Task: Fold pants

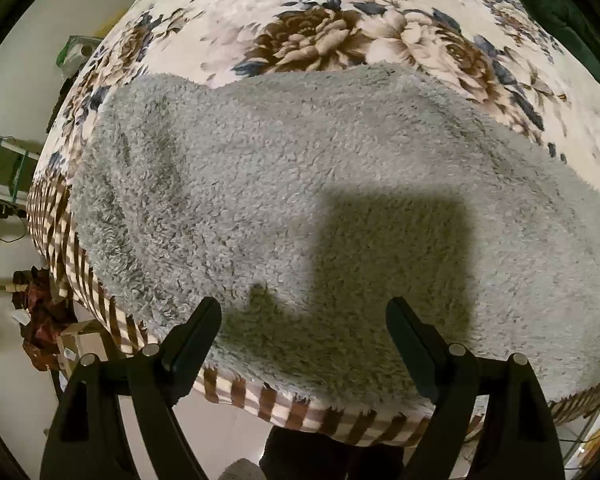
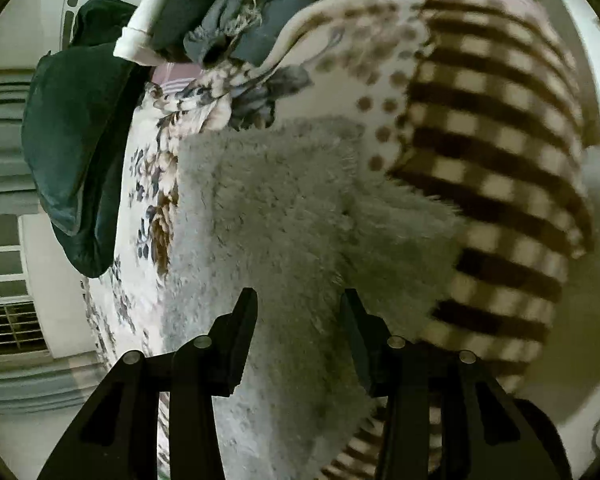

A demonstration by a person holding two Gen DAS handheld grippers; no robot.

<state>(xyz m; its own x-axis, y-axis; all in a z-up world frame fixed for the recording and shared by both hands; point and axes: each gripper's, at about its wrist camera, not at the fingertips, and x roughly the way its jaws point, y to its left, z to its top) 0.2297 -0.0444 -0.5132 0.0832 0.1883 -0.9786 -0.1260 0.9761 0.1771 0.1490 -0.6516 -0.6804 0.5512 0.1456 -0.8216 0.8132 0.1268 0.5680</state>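
The grey fleece pants (image 1: 284, 184) lie spread on a floral blanket (image 1: 308, 32) that covers a bed. My left gripper (image 1: 304, 312) is open and empty, held above the near edge of the pants, and casts a shadow on them. In the right wrist view the pants (image 2: 284, 200) lie bunched with a fold near the blanket's checked border (image 2: 500, 184). My right gripper (image 2: 298, 304) is open, its fingers apart over the fleece, and holds nothing. The view is blurred by motion.
The blanket's brown checked border (image 1: 300, 412) hangs over the bed's near edge. A dark green cushion (image 2: 72, 140) and piled clothes (image 2: 236, 12) sit at the bed's far end. Clutter and boxes (image 1: 60, 332) stand on the floor at the left.
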